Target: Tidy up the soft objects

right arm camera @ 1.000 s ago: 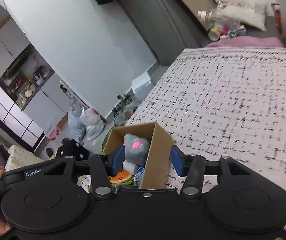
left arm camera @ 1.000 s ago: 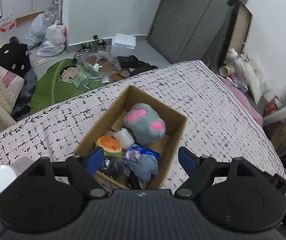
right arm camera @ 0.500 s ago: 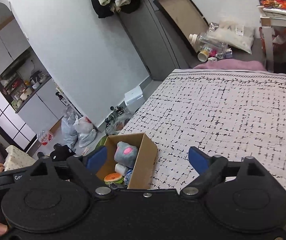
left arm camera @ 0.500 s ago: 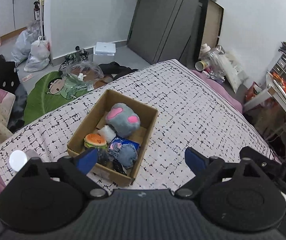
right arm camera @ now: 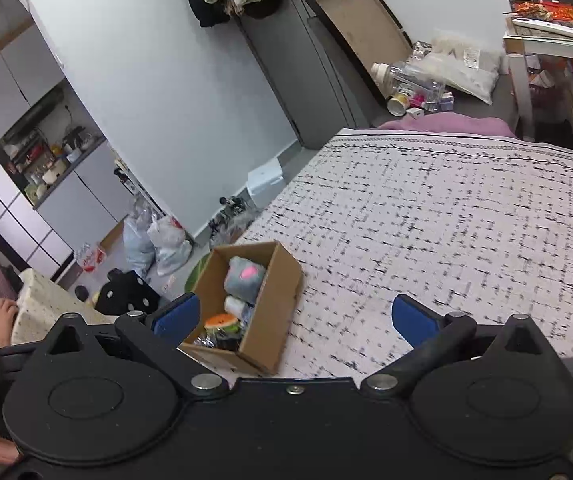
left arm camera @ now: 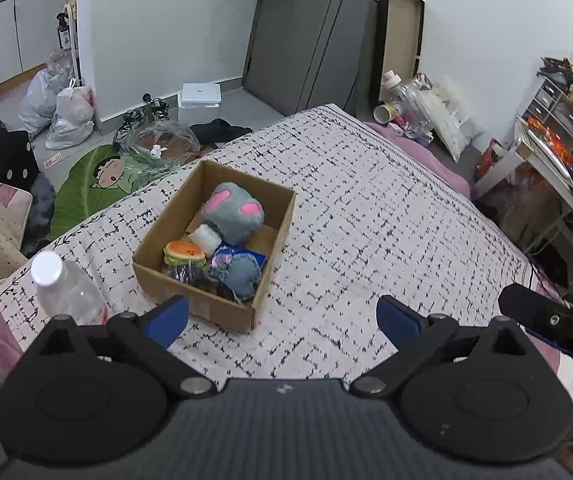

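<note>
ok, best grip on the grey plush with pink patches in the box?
Judgement: take the grey plush from above, across its rounded top. It sits highest at the far end of the cardboard box, with the walls blocking side approach. Both grippers, left and right, are open.

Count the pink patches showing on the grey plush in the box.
2. On the grey plush at the far end of the cardboard box, one pink patch sits on its left side and one on its right. Others may be hidden underneath.
</note>
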Demonstrator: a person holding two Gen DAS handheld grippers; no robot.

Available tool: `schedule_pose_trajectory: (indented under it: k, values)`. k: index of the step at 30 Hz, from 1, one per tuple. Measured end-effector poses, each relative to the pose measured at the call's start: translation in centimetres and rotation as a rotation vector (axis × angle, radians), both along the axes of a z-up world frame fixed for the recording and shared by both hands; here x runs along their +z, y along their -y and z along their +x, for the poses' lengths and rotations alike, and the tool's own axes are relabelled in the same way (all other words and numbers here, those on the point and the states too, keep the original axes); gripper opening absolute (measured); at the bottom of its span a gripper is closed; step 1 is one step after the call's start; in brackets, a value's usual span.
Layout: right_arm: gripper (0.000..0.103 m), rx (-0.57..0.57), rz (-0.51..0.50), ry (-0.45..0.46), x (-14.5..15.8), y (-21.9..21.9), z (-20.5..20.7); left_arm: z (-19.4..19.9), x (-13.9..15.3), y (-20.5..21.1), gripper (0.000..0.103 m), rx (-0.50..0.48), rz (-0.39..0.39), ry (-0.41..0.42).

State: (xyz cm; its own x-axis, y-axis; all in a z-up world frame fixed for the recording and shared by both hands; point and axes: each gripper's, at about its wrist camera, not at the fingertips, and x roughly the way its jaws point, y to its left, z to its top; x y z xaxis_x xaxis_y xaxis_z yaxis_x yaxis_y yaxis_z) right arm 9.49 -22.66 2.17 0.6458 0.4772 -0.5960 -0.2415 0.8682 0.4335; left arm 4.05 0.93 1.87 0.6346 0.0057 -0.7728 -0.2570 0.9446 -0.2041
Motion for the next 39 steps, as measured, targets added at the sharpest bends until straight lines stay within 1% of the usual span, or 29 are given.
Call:
schedule_pose_trajectory:
  k: [9,16,19,22,25,28,33,39]
  values:
    - [0.103,-0.025,-0.045,-0.018,-0.2,2.1,-2.1,-1.8,-0.6,2.0,0.100,-0.049,0.035,0.008]
    - [0.103,-0.026,-0.099,-0.019,0.1,2.7,-3.5,-3.4,-0.2,2.9,0.100,-0.058,0.067,0.014]
    - [0.103,-0.012,-0.100,-0.024,0.3,3.0,-4.0,-4.1,0.0,3.1,0.100,-0.061,0.077,0.017]
    - [0.103,-0.013,-0.111,-0.037,0.3,3.1,-4.5,-4.7,0.3,3.2,0.100,-0.070,0.068,0.018]
    - [0.103,0.003,-0.101,-0.052,0.2,3.7,-4.8,-5.5,0.7,3.6,0.100,-0.089,0.083,0.022]
    - [0.103,0.010,-0.128,-0.043,0.2,3.7,-5.3,-6.1,1.0,3.9,0.100,-0.084,0.102,0.031]
    - [0.103,0.027,-0.125,-0.028,0.7,3.4,-6.0,-6.7,1.4,4.4,0.100,-0.080,0.136,0.039]
    - [0.103,0.034,-0.149,0.000,1.2,2.9,-6.4,-7.3,2.1,4.4,0.100,-0.071,0.163,0.050]
